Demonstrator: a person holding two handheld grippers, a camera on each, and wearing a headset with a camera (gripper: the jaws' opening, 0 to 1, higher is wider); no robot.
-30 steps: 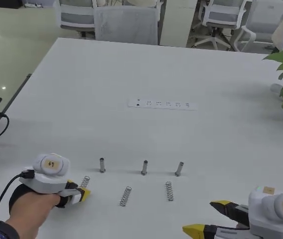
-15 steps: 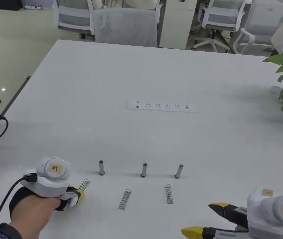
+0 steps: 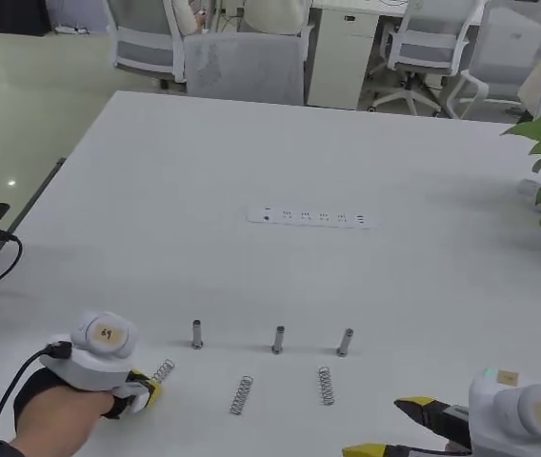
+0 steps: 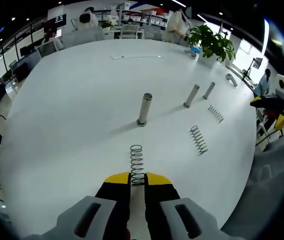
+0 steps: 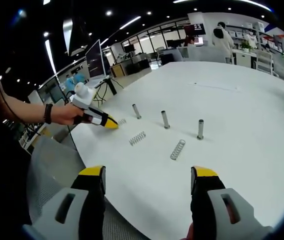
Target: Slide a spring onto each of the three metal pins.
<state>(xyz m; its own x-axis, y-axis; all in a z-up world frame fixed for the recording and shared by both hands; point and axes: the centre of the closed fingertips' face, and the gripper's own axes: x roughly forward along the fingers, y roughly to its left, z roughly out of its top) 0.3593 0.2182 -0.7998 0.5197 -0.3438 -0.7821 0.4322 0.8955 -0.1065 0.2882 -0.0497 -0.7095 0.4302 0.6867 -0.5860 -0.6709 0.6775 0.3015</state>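
A bare white table [image 3: 347, 143] in an open office carries the work, and the middle pin [image 3: 278, 339] serves as the marker for everything on it. Nearest the person, and to the left of that pin, the left gripper [image 4: 137, 179] lies low over the table with its jaws drawn together on the near end of the left spring [image 4: 137, 160]. The rest of the coil sticks out ahead, probably so the free end can lead onto a pin. Near and to the right of the middle pin, well apart from it, the right gripper [image 5: 148, 172] waits at the table edge with its jaws wide apart and empty, seemingly kept out of the way. Just in front of the middle pin lies the middle spring [image 3: 241, 394], with the right spring [image 3: 325, 385] beside it, each set before its own post. Level with the middle pin, the left pin [image 3: 197, 333] and right pin [image 3: 345, 342] stand upright and bare, so no spring is seated yet. Well beyond the pin lies a power strip [image 3: 313, 217], and chairs [image 3: 242, 57] stand farther off.
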